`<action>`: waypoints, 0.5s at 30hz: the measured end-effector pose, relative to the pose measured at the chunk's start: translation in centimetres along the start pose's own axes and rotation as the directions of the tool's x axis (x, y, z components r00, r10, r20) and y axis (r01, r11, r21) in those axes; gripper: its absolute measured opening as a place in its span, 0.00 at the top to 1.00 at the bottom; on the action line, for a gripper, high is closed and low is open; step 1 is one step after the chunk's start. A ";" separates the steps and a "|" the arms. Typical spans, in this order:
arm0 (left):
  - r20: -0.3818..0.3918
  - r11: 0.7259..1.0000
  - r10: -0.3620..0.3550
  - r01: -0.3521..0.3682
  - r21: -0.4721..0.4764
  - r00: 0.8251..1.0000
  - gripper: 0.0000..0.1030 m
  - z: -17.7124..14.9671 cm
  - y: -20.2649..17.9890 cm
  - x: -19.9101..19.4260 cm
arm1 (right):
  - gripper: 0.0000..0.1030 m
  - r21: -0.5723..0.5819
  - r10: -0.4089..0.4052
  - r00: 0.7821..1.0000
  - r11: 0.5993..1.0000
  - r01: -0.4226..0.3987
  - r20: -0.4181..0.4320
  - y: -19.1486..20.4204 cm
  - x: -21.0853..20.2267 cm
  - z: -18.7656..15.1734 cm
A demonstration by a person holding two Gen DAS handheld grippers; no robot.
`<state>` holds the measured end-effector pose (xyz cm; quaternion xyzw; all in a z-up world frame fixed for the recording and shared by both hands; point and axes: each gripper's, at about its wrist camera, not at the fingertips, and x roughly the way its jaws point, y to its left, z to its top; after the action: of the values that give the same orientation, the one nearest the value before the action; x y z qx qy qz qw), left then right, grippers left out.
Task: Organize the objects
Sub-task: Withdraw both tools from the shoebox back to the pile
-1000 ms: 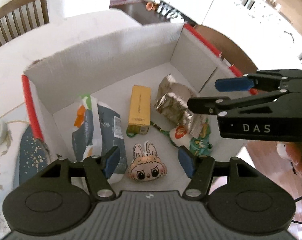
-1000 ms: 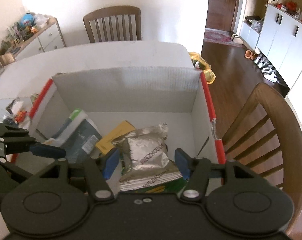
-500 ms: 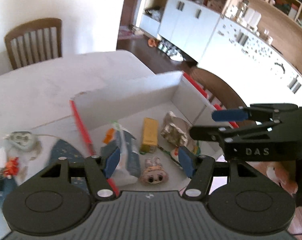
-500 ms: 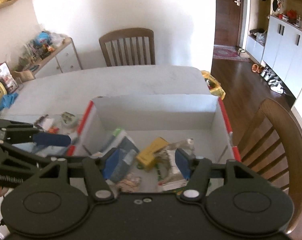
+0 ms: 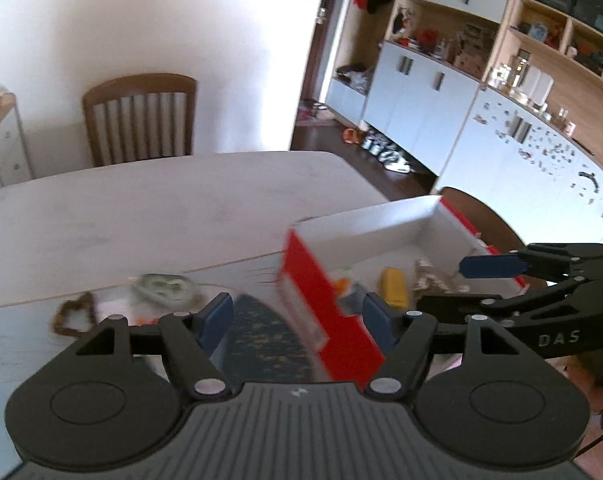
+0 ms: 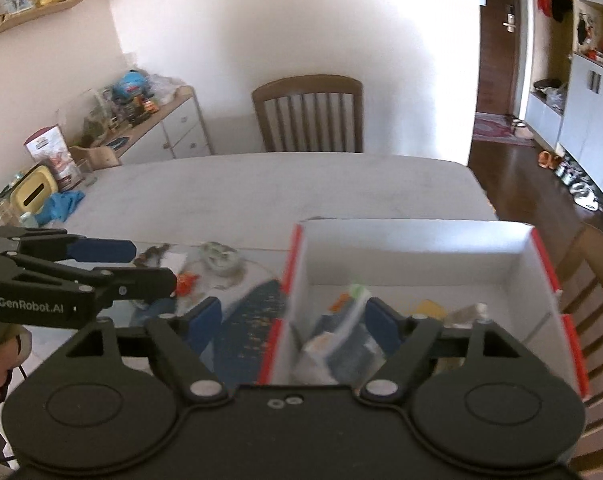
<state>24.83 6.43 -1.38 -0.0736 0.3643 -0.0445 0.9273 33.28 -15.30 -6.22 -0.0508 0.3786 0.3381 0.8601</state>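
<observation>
Lettering "DAS" on right tongs; "GenRobot.AI" on left tongs.

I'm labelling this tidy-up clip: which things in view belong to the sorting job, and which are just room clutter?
Part of the job:
- white box with red edges
- yellow packet and blue-grey pouch inside it
- round pale item, brown loop, orange bit left on the table

Just lying about:
- far chair
- sideboard clutter
- shoes on the floor

The stuff inside the box is smeared by motion blur, and small bits near the tabletop's front edge can't be made out.
</observation>
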 end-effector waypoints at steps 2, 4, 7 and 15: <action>0.003 1.000 0.011 -0.011 -0.007 1.000 0.28 -0.3 1.4 -0.6 | 0.17 0.001 0.006 1.000 1.000 -0.006 -0.002 1.3 0.6 0.0; 0.004 1.000 0.021 -0.021 -0.017 1.000 0.24 -0.7 3.0 -1.0 | 0.12 0.001 0.009 1.000 1.000 -0.009 -0.006 2.4 1.5 0.2; 0.011 0.999 0.034 -0.034 -0.030 0.999 0.18 -1.5 5.2 -1.5 | 0.04 0.000 0.003 1.000 1.000 -0.003 0.001 4.1 2.4 0.3; -0.024 0.994 0.084 -0.085 -0.065 0.996 0.17 -3.7 10.9 -0.8 | 0.01 0.010 0.007 0.999 1.000 -0.007 -0.033 7.4 5.9 1.4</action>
<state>22.04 16.86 -5.34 -0.0883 0.3780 0.0061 0.9216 32.43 -5.93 -8.04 -0.0511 0.3945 0.3383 0.8528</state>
